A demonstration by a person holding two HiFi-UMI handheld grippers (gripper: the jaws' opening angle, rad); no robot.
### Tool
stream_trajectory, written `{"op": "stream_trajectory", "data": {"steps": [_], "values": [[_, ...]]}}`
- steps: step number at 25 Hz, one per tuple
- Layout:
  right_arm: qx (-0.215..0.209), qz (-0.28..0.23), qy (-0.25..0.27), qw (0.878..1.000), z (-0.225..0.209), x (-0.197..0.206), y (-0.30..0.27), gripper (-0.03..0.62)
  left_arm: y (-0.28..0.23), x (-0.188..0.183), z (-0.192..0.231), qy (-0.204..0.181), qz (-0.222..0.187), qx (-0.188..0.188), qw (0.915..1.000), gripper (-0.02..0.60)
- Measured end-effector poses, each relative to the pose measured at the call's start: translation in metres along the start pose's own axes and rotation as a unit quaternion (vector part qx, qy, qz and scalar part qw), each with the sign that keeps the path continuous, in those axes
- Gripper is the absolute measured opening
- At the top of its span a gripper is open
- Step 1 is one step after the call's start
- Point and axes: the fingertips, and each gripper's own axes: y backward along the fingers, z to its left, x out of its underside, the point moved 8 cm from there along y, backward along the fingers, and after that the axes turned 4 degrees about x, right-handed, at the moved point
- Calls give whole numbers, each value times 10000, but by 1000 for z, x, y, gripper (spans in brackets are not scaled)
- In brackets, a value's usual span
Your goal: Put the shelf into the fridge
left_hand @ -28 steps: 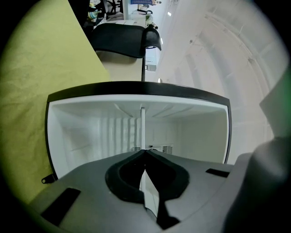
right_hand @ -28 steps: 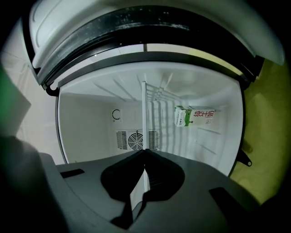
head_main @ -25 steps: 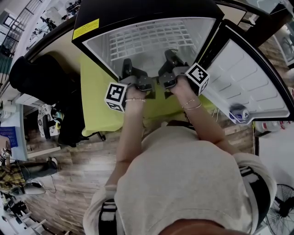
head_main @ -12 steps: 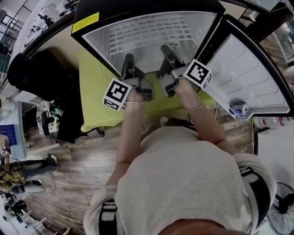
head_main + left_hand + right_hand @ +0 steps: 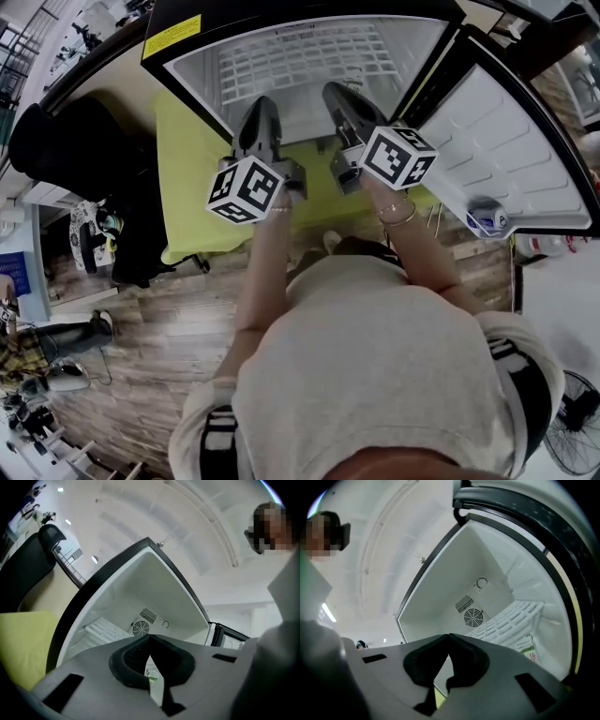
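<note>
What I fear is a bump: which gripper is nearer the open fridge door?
Right. The right gripper is left of the fridge door, near its hinged edge; the left gripper is farther left, on the right gripper's other side.

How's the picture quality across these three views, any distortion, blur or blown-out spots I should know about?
Head view: fisheye bows the fridge's straight edges, though the shelf's grid is sharp. Left gripper view: the left tongs near the lens look soft, and the corners go dark. Right gripper view: the ceiling washes out near white, and the fridge's rim bends into an arc.
</note>
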Motion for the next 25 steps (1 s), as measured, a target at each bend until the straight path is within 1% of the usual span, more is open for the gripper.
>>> {"op": "stream_trajectory", "data": {"steps": [4, 6, 8, 11, 16, 17, 19, 22, 25], "values": [[-25, 151, 897, 9958, 9, 0, -2, 6, 0, 1, -8, -763, 193, 19, 9969, 2], [-43, 202, 1420, 9896, 15, 1, -2, 6, 0, 1, -12, -1179, 316, 39, 9925, 3], [-54, 250, 1990, 9797, 21, 1, -2, 6, 0, 2, -16, -1550, 435, 82, 9869, 9], [-61, 335, 2558, 9661, 26, 3, -3, 9, -2, 3, -21, -2086, 631, 164, 9758, 9], [-57, 554, 3068, 9501, 30, 13, -3, 9, -2, 12, -30, -2887, 1049, 302, 9512, 11], [-40, 626, 3135, 9475, 29, 15, -3, 9, -2, 14, -31, -2997, 1135, 311, 9467, 11], [3, 766, 3248, 9427, 29, 21, -3, 9, -2, 17, -31, -3107, 1301, 320, 9410, 11], [-15, 1014, 3198, 9420, 27, 32, -4, 9, -2, 23, -28, -3121, 1551, 279, 9369, 11], [5, 1324, 3111, 9411, 23, 43, -4, 9, -2, 31, -22, -3042, 1843, 192, 9344, 11]]}}
